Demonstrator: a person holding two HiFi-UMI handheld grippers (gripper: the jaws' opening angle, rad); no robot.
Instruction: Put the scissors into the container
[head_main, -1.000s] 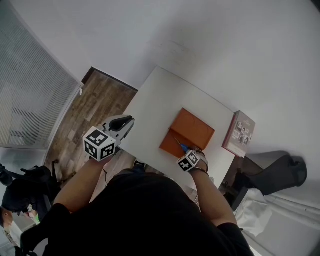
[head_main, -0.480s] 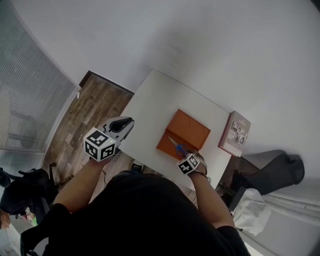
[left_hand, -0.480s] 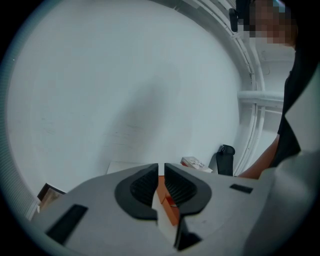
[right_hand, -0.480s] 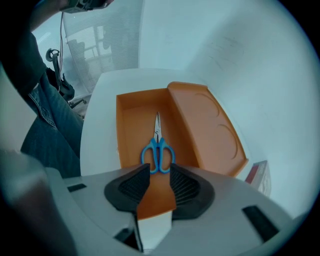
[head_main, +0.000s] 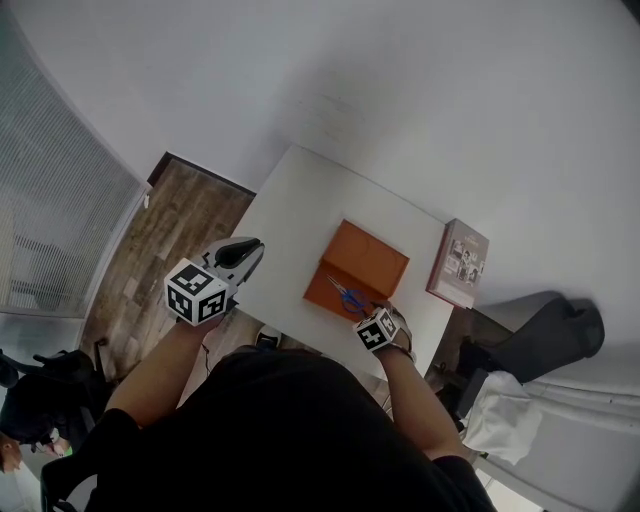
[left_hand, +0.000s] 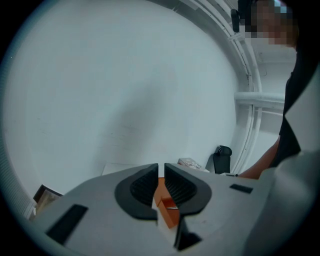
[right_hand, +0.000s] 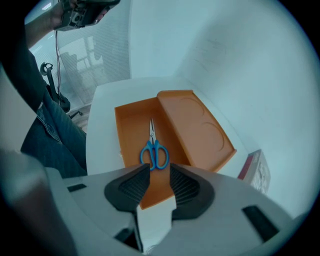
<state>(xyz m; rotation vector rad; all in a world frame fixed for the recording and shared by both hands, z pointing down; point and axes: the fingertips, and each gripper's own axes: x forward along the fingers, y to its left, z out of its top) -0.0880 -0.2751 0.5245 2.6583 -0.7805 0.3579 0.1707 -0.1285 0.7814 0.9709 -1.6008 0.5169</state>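
Note:
Blue-handled scissors lie flat inside the orange container, blades pointing away from me; its raised lid part sits to the right. In the head view the scissors rest in the container near its front edge. My right gripper is just behind the handles, jaws slightly open, nothing between them; in the head view it is at the table's front edge. My left gripper hovers off the table's left side, jaws shut and empty, and past its jaws a bit of the container shows.
The white table stands against a white wall. A pink book lies at its right end, also visible as the book in the right gripper view. A black object stands on the floor to the right. Wooden floor lies left.
The scissors, earlier at the right gripper's jaws, now lie in the container apart from them. The right gripper has drawn back a little. The left gripper has hardly moved.

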